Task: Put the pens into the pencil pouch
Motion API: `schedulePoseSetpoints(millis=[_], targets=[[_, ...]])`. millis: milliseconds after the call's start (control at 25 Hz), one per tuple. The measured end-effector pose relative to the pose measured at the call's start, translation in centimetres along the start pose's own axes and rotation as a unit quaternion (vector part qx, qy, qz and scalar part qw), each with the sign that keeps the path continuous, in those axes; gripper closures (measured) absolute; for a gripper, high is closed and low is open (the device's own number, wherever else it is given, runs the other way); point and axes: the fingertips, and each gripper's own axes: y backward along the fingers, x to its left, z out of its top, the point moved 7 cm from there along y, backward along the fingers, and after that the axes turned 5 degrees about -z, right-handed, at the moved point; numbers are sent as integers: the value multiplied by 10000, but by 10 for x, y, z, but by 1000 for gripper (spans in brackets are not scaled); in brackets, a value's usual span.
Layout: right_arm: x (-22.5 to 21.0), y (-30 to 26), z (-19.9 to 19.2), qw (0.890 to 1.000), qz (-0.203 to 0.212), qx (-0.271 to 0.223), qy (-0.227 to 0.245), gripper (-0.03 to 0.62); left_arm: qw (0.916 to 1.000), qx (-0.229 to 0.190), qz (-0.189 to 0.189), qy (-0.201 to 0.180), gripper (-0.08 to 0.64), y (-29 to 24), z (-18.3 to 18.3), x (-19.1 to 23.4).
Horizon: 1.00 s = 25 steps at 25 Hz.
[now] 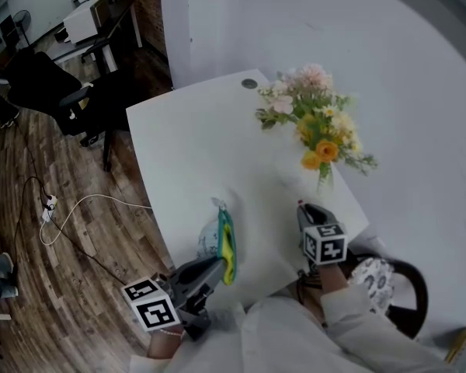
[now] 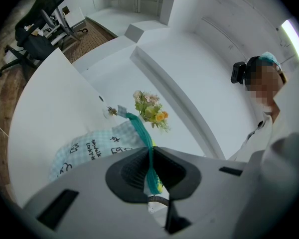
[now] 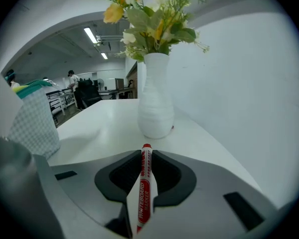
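Gripping the teal zipper edge of the pencil pouch (image 2: pixel 89 148) with the left tongs (image 2: pixel 150 156), pressed shut on the fabric. Holding it up at lower centre of the head view, close to the near edge of the surface (image 1: pixel 194 146). Clamping a red whiteboard marker (image 3: pixel 144 188) between the right tongs (image 3: pixel 146 156), red end forward, lower right of centre in the head view, with the white vase (image 3: pixel 154 98) not far beyond it. Judging by this: pick-up of one pen done, delivery to the pouch not yet begun. No other pens seen in any view.

Next, probably: swing the marker left toward the pouch, line it up with the mouth along the zipper, slide it in, let go. Cannot tell whether the mouth gapes enough. Seen edge-on in the left gripper view, it looks nearly flat, so may need tilting or spreading first.

Room for moving: bare white between pouch and vase, plenty to cross. Watch the vase and flowers (image 1: pixel 314 123) beyond the marker's end, top-heavy by the look and easy to knock. Mind too the near edge under both tongs and the left edge falling to the wooden floor (image 1: pixel 78 231): risk of a dropped marker rolling off.
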Motion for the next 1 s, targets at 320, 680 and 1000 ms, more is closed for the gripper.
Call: schedulePoseSetpoints(millis=[320,680,1000], targets=[[45,21,12,9958,691,-340,497,526,10000,-18,38,-12,529,1,-1,-1],[91,41,25,9834,1566,-717,570,526,9998,-132,112,-39,529,5,0,-1],[130,72,58,9588,2445,-1429,198,526,9997,-215,137,-27,529,9,-1,-1]])
